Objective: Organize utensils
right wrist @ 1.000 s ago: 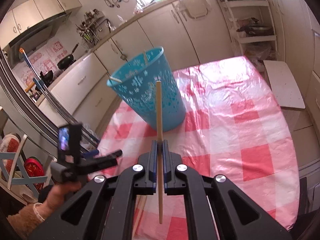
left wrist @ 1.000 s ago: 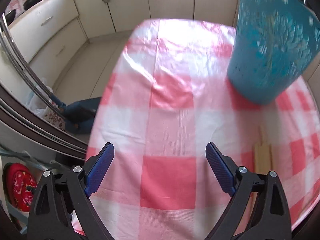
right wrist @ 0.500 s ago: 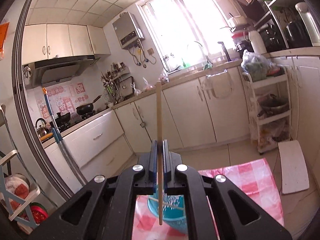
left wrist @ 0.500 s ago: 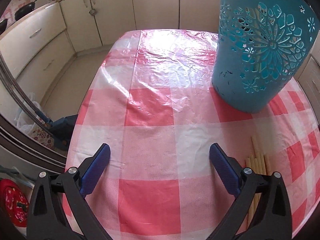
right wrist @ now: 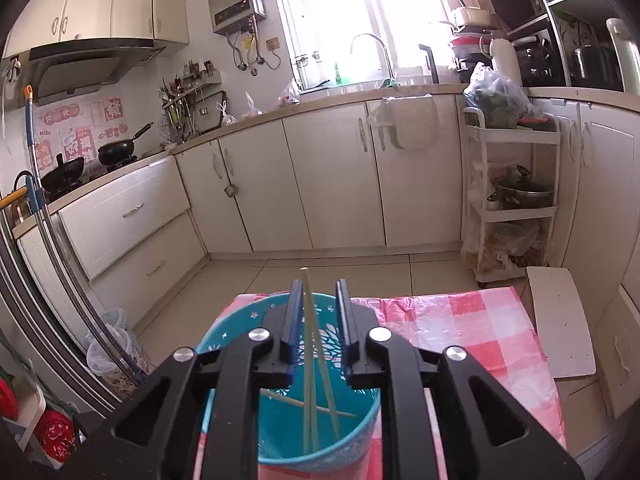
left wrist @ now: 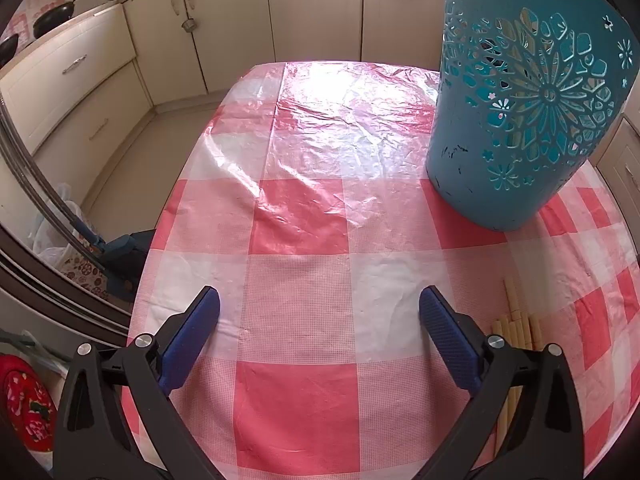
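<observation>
Chopstick (right wrist: 309,344) now loose; three in basket (right wrist: 240,432).

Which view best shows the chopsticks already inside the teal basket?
The right wrist view: it looks down into the teal basket, where the chopsticks lean and cross. The left wrist view shows only pale slivers through the basket's cutouts.
</observation>
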Demonstrator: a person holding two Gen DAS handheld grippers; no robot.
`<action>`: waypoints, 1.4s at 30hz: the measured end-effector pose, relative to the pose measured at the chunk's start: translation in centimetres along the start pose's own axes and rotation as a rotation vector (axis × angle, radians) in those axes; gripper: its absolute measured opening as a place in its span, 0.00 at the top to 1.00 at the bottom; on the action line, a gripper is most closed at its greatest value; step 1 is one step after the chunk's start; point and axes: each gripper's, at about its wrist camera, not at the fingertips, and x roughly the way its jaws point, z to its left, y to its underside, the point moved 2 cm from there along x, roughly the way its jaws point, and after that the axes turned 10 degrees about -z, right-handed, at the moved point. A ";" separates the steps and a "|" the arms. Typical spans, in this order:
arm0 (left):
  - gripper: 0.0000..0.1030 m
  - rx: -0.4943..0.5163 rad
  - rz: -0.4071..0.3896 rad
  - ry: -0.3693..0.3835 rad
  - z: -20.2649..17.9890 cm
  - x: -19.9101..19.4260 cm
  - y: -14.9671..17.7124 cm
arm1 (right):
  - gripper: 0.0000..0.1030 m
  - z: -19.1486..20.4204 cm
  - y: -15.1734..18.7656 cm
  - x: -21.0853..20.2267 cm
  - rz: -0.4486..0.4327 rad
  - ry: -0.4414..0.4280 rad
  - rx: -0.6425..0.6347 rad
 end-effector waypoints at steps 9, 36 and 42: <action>0.07 0.000 0.000 0.000 0.0 0.0 0.0 | 0.49 -2.7 0.8 -9.3 -0.104 0.069 0.022; 0.07 0.000 0.001 0.000 0.0 0.0 0.0 | 0.44 -6.1 12.9 -9.9 0.264 0.188 0.083; 0.07 0.000 0.001 0.000 0.0 0.0 0.0 | 0.44 -6.2 12.9 -9.9 0.265 0.187 0.091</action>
